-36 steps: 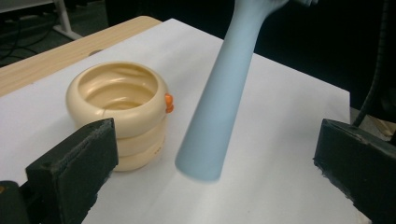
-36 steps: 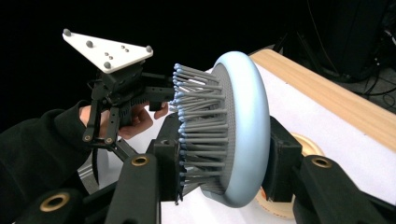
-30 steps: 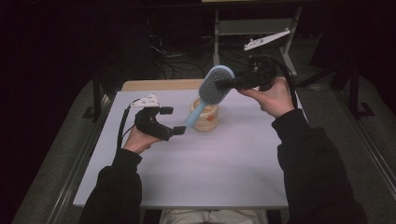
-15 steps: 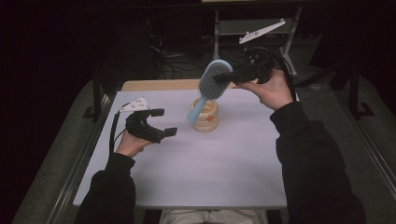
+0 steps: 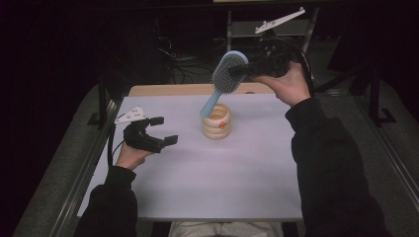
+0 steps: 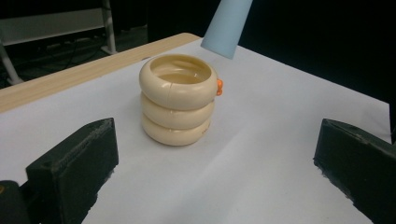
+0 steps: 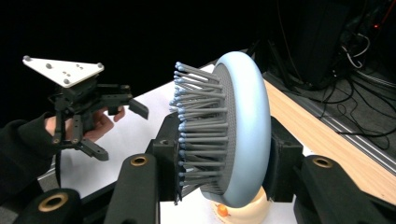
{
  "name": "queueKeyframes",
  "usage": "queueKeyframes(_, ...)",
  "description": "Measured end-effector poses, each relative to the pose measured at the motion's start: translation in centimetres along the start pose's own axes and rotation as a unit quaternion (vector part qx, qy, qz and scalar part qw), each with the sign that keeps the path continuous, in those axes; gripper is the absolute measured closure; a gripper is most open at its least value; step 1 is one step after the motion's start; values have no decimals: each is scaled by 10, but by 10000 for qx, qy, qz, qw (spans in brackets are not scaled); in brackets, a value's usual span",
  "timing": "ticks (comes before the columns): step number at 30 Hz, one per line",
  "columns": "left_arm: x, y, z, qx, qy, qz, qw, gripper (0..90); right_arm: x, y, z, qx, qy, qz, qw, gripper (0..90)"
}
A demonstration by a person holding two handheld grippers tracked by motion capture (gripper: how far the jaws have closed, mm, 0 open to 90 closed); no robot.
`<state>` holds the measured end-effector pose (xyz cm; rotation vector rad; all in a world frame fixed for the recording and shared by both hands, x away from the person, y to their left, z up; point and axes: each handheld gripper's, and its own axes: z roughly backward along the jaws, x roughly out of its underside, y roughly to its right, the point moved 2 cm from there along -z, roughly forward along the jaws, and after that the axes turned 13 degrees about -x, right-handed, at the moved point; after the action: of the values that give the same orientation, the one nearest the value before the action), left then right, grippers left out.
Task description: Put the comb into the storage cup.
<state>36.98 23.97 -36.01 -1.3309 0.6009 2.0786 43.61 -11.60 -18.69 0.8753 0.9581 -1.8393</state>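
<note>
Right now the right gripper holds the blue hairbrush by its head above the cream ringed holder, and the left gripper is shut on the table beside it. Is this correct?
Not quite. The left gripper is open, not shut: the left gripper view shows its jaws standing wide apart with nothing between them. The rest holds: the right gripper clamps the blue hairbrush by its head, above the cream ringed holder.

Hairbrush (image 5: 226, 79): raised in the right gripper (image 5: 236, 72), handle tip now clear above the ringed holder (image 5: 217, 121). Left gripper (image 5: 164, 131): withdrawn toward 8 o'clock.
</note>
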Motion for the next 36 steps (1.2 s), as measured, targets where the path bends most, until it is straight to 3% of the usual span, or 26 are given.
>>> queueKeyframes(10, 8, -8, 5, -104, 143, 132, 9998, 0, 1, 14, 12, 226, 197, -88, 9995, 554)
queueKeyframes(15, 15, -11, 9, -156, 223, 142, 9995, 0, 3, 20, 13, 296, 156, -136, 9993, 553)
queueKeyframes(20, 24, -18, 12, -232, 205, 261, 9992, 0, 6, 25, 10, 369, 75, -169, 9991, 553)
queueKeyframes(25, 34, -23, 19, -261, 366, 349, 9984, 0, 11, 29, 6, 388, 36, -213, 9990, 552)
queueKeyframes(30, 41, -25, 25, -401, 477, 336, 9975, 0, 14, 34, 2, 420, -11, -230, 9989, 551)
queueKeyframes(36, 50, -24, 25, -416, 351, 247, 9982, 0, 17, 41, -7, 450, -82, -267, 9986, 550)
